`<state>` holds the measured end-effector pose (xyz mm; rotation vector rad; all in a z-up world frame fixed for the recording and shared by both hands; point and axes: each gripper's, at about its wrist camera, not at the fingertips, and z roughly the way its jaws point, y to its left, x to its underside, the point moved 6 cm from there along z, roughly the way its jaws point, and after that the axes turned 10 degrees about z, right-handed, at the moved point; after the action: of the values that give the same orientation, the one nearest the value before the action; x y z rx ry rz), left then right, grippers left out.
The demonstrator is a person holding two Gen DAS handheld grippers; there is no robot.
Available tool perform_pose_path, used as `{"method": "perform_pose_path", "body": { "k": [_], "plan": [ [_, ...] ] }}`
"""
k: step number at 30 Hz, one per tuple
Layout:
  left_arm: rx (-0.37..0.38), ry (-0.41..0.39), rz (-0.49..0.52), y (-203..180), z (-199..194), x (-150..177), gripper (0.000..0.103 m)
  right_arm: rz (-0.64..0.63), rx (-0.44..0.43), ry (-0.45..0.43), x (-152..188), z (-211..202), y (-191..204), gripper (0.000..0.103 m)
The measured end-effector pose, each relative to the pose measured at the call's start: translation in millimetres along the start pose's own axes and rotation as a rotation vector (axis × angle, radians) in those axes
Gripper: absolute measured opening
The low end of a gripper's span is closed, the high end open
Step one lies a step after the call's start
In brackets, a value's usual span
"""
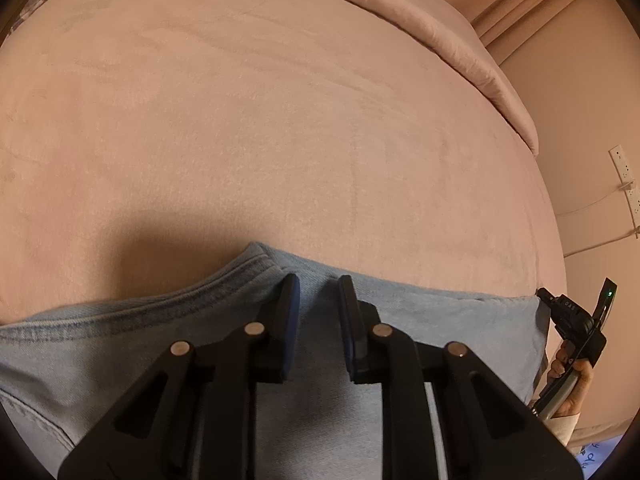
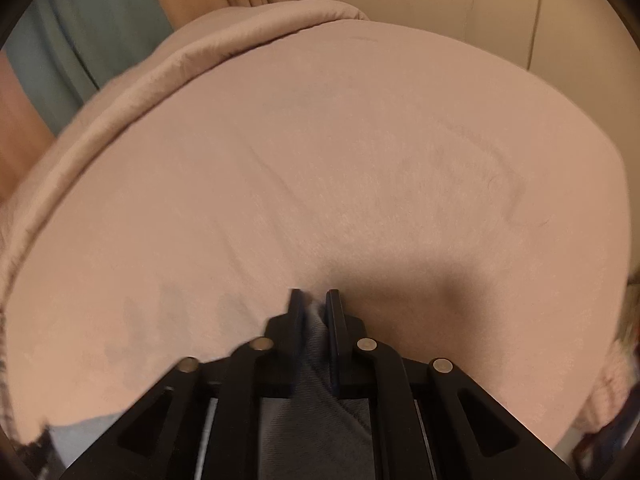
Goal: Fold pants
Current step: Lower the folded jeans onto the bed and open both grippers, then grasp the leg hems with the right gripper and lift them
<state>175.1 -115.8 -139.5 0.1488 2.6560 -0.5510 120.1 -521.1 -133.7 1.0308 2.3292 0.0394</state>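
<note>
The left tongs (image 1: 318, 286) are hovering apart over the jeans (image 1: 420, 320) on the bed (image 1: 280, 120) — the right tongs (image 2: 316, 300) are pinching denim.

Pants (image 1: 320, 360) on bed (image 1: 280, 140) near edge, L gripper (image 1: 318, 288) over them, R gripper (image 2: 314, 304) at their right end.

My work surface is a bed (image 1: 280, 128) covered in a smooth, dusty-pink plush sheet that fills nearly all of both wrist views. A folded pink comforter (image 1: 420, 16) lies bunched along its far edge. At the near edge, the light blue denim pants (image 1: 120, 352) lie flat on the sheet, a stitched hem curving across the fabric under my left claw (image 1: 318, 284).
</note>
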Motion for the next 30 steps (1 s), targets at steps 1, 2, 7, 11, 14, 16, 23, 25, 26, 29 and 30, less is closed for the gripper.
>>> {"method": "perform_pose_path", "body": {
  "k": [1,2,7,11,14,16,23,25,26,29,30],
  "plan": [
    [0.006,0.005,-0.002,-1.6,-3.1,1.5,0.022,-0.002,0.009,-0.001,-0.4,-4.8,-1.6,0.017],
    [0.010,0.010,-0.002,-1.9,-6.2,4.6,0.027,0.001,0.019,-0.007,-0.9,-11.1,-3.9,0.029],
    [0.026,-0.011,0.037,-8.5,-36.3,22.5,0.047,0.003,0.006,-0.045,7.4,-54.2,-27.4,0.050],
    [0.038,-0.017,0.054,-9.3,-55.1,46.6,0.051,0.039,0.017,-0.037,24.5,-73.0,-55.1,0.050],
    [0.055,0.012,0.040,-5.4,-59.8,66.5,0.051,0.059,0.024,-0.002,40.9,-75.1,-69.7,0.050],
    [0.057,0.026,0.040,-4.1,-60.8,76.2,0.051,0.047,0.018,0.018,50.4,-73.7,-72.0,0.050],
    [0.018,0.028,0.088,-5.2,-65.9,91.4,0.052,0.030,0.099,-0.003,60.4,-68.0,-76.9,0.009],
    [0.015,0.040,0.084,-1.5,-64.6,95.0,0.052,0.036,0.110,-0.053,58.7,-81.3,-77.8,0.007],
    [0.015,0.046,0.080,-0.5,-62.3,95.7,0.052,0.045,0.104,-0.072,58.4,-87.5,-78.6,0.006],
    [0.015,0.058,0.065,1.9,-56.9,99.6,0.052,0.064,0.085,-0.075,57.3,-88.6,-81.1,0.005],
    [0.014,0.059,0.061,1.9,-55.5,99.9,0.052,0.069,0.084,-0.061,58.1,-83.3,-83.3,0.005]
  ]
}}
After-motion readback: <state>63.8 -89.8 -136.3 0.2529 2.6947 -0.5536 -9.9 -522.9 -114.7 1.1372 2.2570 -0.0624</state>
